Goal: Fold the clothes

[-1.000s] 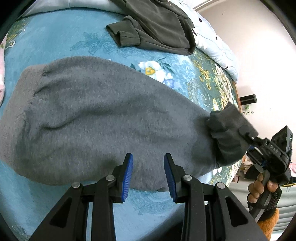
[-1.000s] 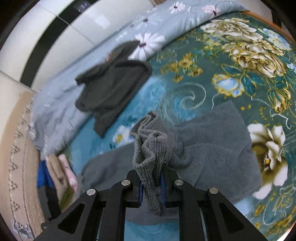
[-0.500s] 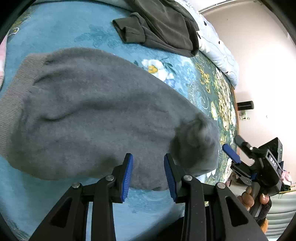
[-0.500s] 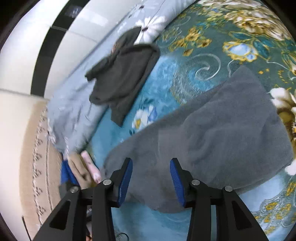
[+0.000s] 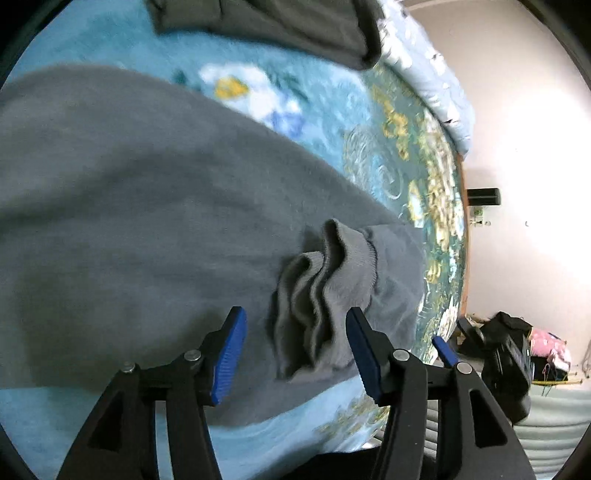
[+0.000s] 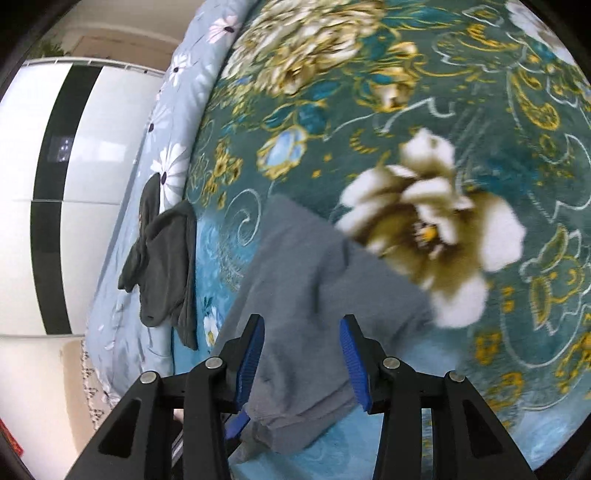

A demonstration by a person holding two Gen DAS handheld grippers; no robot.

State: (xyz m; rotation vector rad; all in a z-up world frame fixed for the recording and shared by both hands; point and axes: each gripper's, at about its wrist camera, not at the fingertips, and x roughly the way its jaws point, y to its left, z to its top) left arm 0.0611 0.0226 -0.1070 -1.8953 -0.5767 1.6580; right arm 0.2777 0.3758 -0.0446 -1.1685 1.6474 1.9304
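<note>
A grey sweater (image 5: 129,206) lies flat on the blue floral blanket (image 5: 288,107). Its sleeve is folded over the body, and the ribbed cuff (image 5: 325,288) sits bunched on top. My left gripper (image 5: 295,354) hovers just over that cuff with its jaws opening; the cuff lies between the blue pads (image 5: 229,354), which do not press on it. My right gripper (image 6: 304,358) is open over the sweater's near corner (image 6: 306,295), nothing pinched. In the left wrist view the right gripper (image 5: 443,347) shows at the bed's edge.
A dark green garment (image 6: 166,266) lies crumpled further back on the bed, also at the top of the left wrist view (image 5: 277,22). A pale blue flowered quilt (image 6: 159,155) runs along the far side. A white and black wardrobe (image 6: 55,184) stands beyond.
The right gripper let go of the cuff, which dropped onto the sweater's body, then rolled and swung away. The left gripper slid right over the cuff and its jaws widened.
</note>
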